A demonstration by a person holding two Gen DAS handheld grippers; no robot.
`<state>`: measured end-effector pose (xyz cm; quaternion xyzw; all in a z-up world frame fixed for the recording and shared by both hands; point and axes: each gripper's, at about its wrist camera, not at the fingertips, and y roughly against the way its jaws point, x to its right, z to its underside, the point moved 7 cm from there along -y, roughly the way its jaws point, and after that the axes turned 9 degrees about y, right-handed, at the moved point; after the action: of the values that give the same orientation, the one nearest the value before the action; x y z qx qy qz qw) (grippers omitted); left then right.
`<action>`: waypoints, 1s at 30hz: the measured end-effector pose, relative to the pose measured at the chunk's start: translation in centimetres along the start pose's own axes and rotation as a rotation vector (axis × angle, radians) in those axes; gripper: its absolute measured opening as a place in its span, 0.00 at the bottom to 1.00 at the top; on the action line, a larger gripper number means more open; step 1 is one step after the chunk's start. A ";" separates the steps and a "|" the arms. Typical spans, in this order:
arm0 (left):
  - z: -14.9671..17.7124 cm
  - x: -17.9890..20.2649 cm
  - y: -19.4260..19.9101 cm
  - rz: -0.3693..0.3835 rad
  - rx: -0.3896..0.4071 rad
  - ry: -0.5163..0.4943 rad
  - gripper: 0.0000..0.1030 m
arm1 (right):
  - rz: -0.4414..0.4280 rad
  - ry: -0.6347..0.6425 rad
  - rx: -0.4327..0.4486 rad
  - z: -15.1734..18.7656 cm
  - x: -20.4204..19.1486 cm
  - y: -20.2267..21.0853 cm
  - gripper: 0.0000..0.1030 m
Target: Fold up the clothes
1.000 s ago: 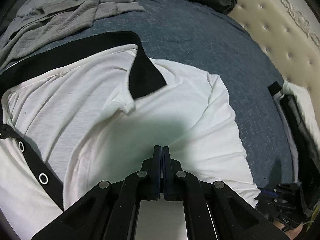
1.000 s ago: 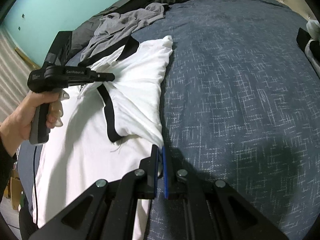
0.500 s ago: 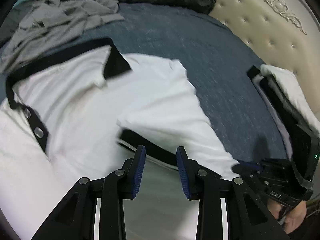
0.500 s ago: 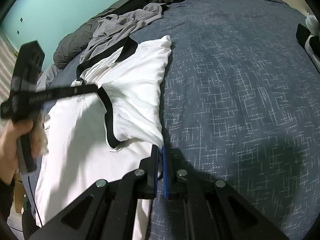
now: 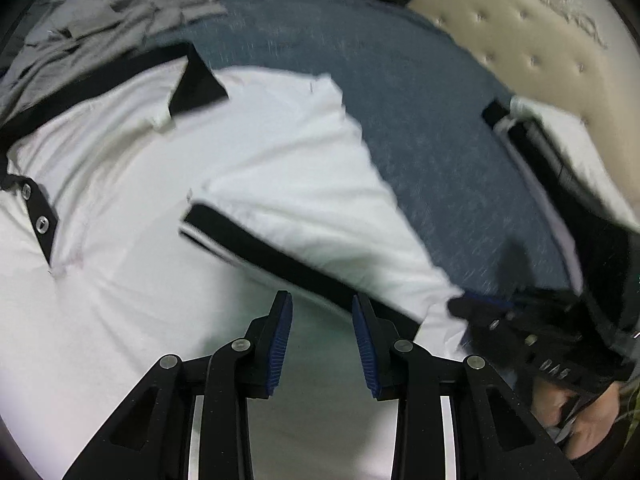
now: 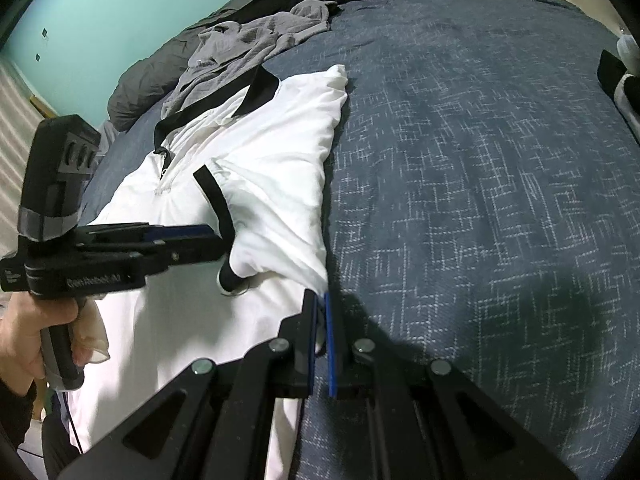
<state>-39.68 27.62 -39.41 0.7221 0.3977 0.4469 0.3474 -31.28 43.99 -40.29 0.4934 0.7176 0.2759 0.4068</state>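
On the blue bed (image 6: 480, 200), the left hand-held gripper (image 5: 322, 312), shut earlier, now gapes empty over the white black-trimmed polo shirt (image 5: 200, 160), whose edge the right hand-held gripper (image 6: 320, 308) pinches.

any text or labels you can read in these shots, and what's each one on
"GenRobot.AI", blurred and only roughly legible: on the side of the left gripper, right wrist view.
Short white marking on the right gripper body, left wrist view: too blurred to read.
White shirt, bedspread: no text.
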 end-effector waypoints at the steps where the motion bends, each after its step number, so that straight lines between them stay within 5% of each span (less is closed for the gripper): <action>1: -0.2 0.0 0.1 0.001 0.000 0.021 0.34 | -0.002 0.000 0.002 0.0 0.0 0.1 0.03; 12: 2.1 0.9 -2.2 0.072 -0.080 0.157 0.44 | -0.012 -0.020 0.008 -0.1 0.1 0.1 0.05; 22: 2.6 2.5 -2.4 0.107 -0.081 0.122 0.44 | -0.005 -0.010 0.005 -0.1 -0.1 0.1 0.05; 24: 2.6 2.5 -2.2 0.112 -0.079 0.119 0.35 | -0.004 -0.010 0.005 -0.1 -0.1 0.0 0.05; 26: 2.6 3.0 -2.3 0.123 -0.076 0.102 0.07 | -0.004 -0.011 0.005 -0.1 0.0 0.0 0.05; 30: 3.1 3.3 -1.4 0.124 -0.070 0.073 0.04 | -0.008 -0.008 0.002 -0.1 0.0 0.0 0.05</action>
<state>-36.30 30.69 -40.49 0.7159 0.3486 0.5075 0.3293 -31.33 43.98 -40.21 0.4921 0.7181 0.2716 0.4103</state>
